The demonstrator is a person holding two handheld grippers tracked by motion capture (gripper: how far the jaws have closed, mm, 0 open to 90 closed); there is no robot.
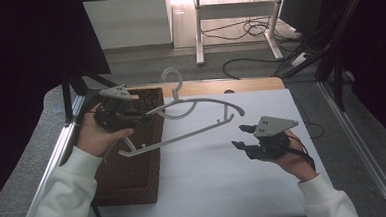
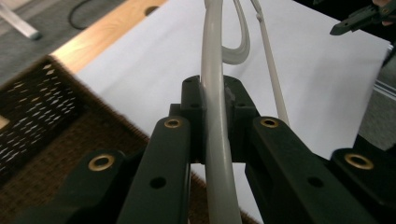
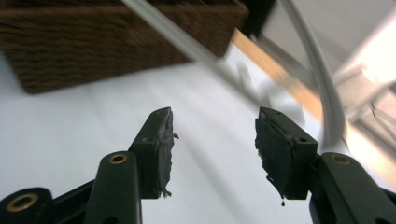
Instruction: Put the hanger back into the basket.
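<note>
A white plastic hanger (image 1: 196, 113) hangs in the air over the table, its hook pointing to the far side. My left gripper (image 1: 144, 116) is shut on one shoulder arm of it, above the brown woven basket (image 1: 134, 176). In the left gripper view the hanger (image 2: 214, 93) runs straight up between the closed jaws of my left gripper (image 2: 214, 100). My right gripper (image 1: 242, 137) stands open just below the hanger's right end, with a gap to it. In the right gripper view, my right gripper (image 3: 214, 140) holds nothing, and the hanger (image 3: 317, 79) passes blurred above it.
A white sheet (image 1: 224, 172) covers the table, with a wooden strip (image 1: 255, 84) along its far edge. The basket takes up the left side. Beyond the table stand a white desk frame (image 1: 236, 16) and loose cables (image 1: 257, 30) on the floor.
</note>
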